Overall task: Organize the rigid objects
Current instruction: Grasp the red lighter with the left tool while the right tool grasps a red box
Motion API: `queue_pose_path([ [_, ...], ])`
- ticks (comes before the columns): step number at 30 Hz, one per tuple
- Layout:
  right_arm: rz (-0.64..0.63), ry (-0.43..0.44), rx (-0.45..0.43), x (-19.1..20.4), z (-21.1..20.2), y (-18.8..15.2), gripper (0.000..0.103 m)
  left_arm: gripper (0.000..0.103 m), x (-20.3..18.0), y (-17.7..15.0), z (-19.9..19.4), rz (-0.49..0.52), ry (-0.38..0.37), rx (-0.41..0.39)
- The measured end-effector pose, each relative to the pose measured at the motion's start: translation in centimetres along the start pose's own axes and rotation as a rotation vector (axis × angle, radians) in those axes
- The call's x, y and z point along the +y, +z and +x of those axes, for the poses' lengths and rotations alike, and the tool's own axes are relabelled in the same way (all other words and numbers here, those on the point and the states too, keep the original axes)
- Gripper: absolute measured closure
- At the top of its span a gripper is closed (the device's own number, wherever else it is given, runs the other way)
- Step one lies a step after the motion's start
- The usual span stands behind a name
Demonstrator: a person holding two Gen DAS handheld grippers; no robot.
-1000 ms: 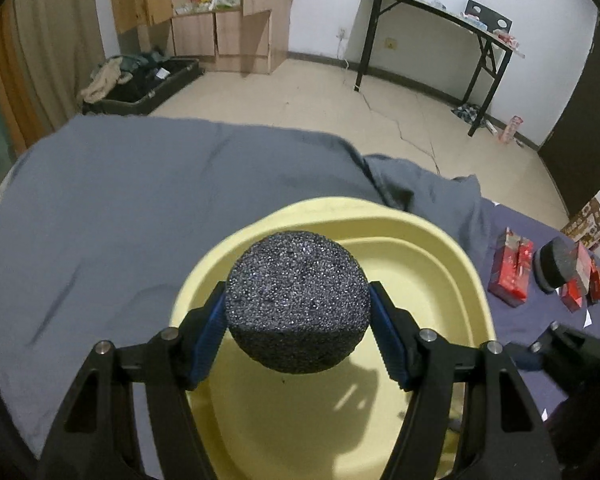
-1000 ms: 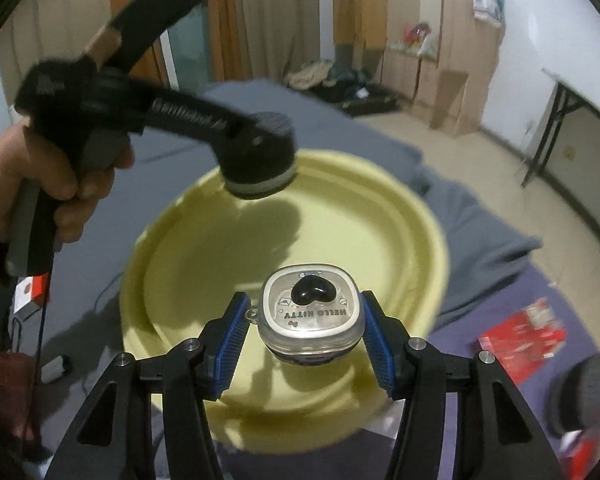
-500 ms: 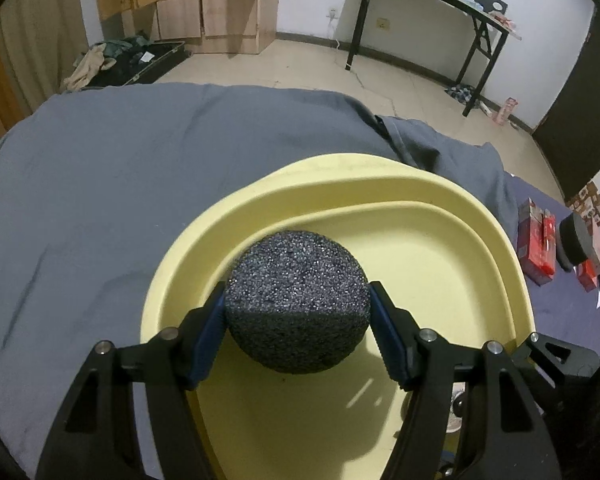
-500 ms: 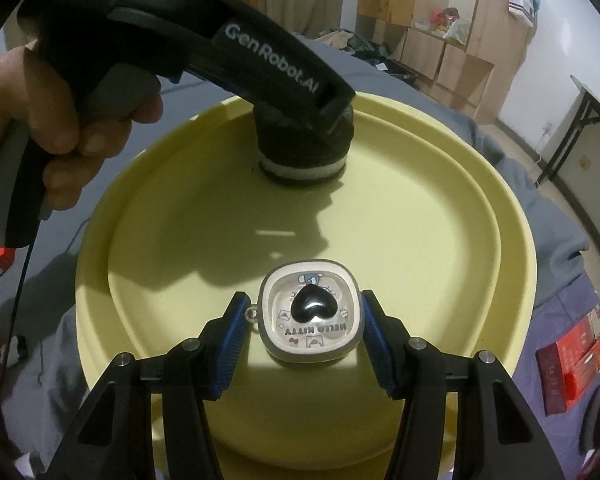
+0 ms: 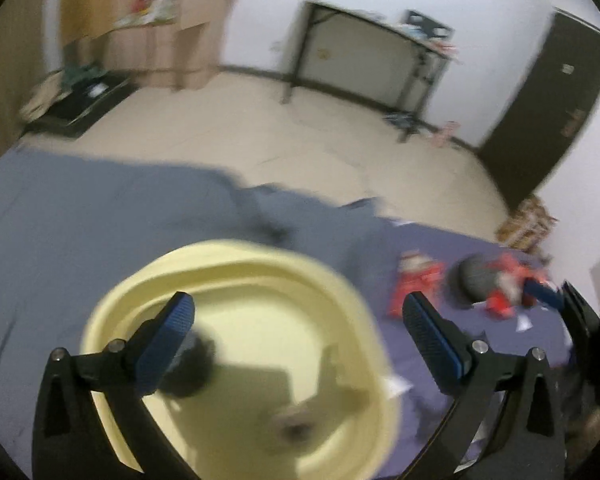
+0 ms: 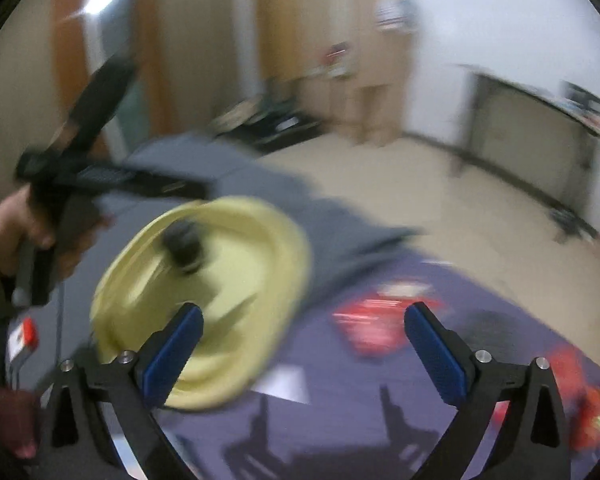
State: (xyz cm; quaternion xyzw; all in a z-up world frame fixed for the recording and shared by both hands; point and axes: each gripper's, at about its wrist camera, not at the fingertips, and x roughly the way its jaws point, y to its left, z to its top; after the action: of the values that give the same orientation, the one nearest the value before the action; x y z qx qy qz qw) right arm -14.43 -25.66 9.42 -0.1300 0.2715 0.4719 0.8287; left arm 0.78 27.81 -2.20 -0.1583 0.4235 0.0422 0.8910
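Both tongs, left (image 5: 298,312) and right (image 6: 303,324), gape empty.
Blurred dark foam ball (image 5: 190,368) lies in the pale yellow plastic basin (image 5: 340,304), half hidden.

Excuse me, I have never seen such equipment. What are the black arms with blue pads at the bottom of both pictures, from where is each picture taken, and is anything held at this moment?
There is no robot here. A person holds one hand-held gripper in each hand, and a fisheye camera on each looks forward along its two fingers.

One picture comes from the left gripper, the other from the right gripper. Both stand wide open and hold nothing.

Below them is a yellow basin on a bed with a grey cover. A dark round foam ball and a small blurred item lie inside the basin. To the right, outside it, lie red packets and another dark round object.

In the right view, you also see the person's left hand on its handle. Everything is blurred by motion.
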Motion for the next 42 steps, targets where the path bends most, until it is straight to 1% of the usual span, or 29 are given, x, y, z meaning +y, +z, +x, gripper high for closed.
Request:
queue_pose_path([
  [1,0.04,-0.078,-0.016,-3.4,-1.8,-0.6,0.0,0.0,-2.2,0.7,0.1,0.029,-0.029,-0.008],
  [2,0.064,-0.135,-0.018,-5.7,-3.1,-1.3,0.0,0.0,-3.9,1.1,0.3,0.054,-0.043,-0.012],
  [3,0.092,-0.204,-0.01,-8.7,-4.2,-2.4,0.0,0.0,-6.4,1.6,0.9,0.096,-0.061,-0.007],
  [4,0.11,-0.246,0.001,-10.5,-4.8,-3.2,0.0,0.0,-8.2,2.0,1.6,0.128,-0.073,0.006],
  [6,0.174,-0.355,0.039,-15.7,-6.1,-6.0,0.0,0.0,-11.5,2.2,3.7,0.188,-0.073,0.048],
  [8,0.247,-0.421,0.066,-19.1,-6.6,-8.5,0.0,0.001,-13.7,2.0,5.7,0.241,-0.055,0.075],
  [10,0.324,-0.428,0.087,-21.5,-6.4,-10.3,0.0,0.002,-15.4,1.5,8.1,0.295,-0.025,0.107],
  [11,0.362,-0.423,0.098,-22.4,-6.0,-11.1,0.0,0.005,-16.0,1.0,8.9,0.309,-0.015,0.123],
  [12,0.38,-0.413,0.098,-23.2,-5.5,-11.4,0.0,0.01,-16.3,0.5,9.8,0.321,-0.011,0.143],
  [14,0.387,-0.384,0.074,-23.5,-5.1,-11.5,0.0,0.015,-16.5,-0.1,11.3,0.336,-0.006,0.178],
  [15,0.383,-0.372,0.059,-23.7,-4.9,-11.5,0.0,0.015,-16.4,-0.3,12.0,0.34,0.002,0.196],
  [16,0.379,-0.366,0.059,-23.8,-4.8,-11.7,0.0,0.015,-16.4,-0.4,12.3,0.341,0.003,0.207],
  [17,0.373,-0.369,0.079,-24.3,-4.6,-12.3,0.0,0.016,-16.4,-0.6,12.7,0.341,0.003,0.212],
  [19,0.361,-0.371,0.094,-24.5,-4.1,-12.5,0.0,0.02,-16.6,-0.6,13.1,0.354,0.021,0.218],
  [20,0.358,-0.371,0.091,-25.4,-4.3,-13.3,0.0,0.026,-16.9,-0.7,13.6,0.359,0.029,0.223],
  [22,0.36,-0.375,0.09,-25.8,-5.6,-13.3,0.0,0.029,-17.0,-0.9,14.2,0.36,0.039,0.235],
  [23,0.36,-0.378,0.09,-25.9,-5.9,-13.2,0.0,0.036,-17.1,-0.9,14.4,0.362,0.038,0.238],
  [24,0.358,-0.382,0.093,-26.0,-5.5,-13.0,0.0,0.046,-17.3,-1.1,14.7,0.365,0.034,0.244],
  [26,0.34,-0.387,0.107,-25.9,-4.8,-13.0,0.0,0.056,-17.5,-1.5,15.2,0.37,0.039,0.265],
  [27,0.336,-0.384,0.114,-25.9,-4.3,-13.0,0.0,0.059,-17.6,-1.7,15.4,0.384,0.057,0.267],
  [28,0.334,-0.383,0.124,-25.9,-4.0,-13.0,0.0,0.059,-17.8,-1.9,15.4,0.4,0.075,0.259],
  [29,0.332,-0.389,0.133,-25.9,-3.8,-13.1,0.0,0.059,-17.8,-1.9,15.3,0.402,0.078,0.254],
  [33,0.332,-0.394,0.148,-26.2,-3.5,-13.4,0.0,0.058,-17.3,-1.1,14.6,0.351,0.043,0.248],
  [36,0.342,-0.394,0.145,-26.6,-3.5,-13.6,0.0,0.058,-17.1,-0.8,14.2,0.354,0.04,0.234],
  [39,0.339,-0.395,0.143,-26.7,-3.4,-13.7,0.0,0.057,-16.7,-0.9,14.7,0.338,0.026,0.267],
  [40,0.339,-0.395,0.143,-26.7,-3.3,-13.8,0.0,0.057,-16.8,-1.0,15.0,0.339,0.019,0.272],
  [42,0.339,-0.393,0.142,-26.8,-3.3,-13.9,0.0,0.058,-17.3,-1.4,15.2,0.378,0.038,0.253],
])
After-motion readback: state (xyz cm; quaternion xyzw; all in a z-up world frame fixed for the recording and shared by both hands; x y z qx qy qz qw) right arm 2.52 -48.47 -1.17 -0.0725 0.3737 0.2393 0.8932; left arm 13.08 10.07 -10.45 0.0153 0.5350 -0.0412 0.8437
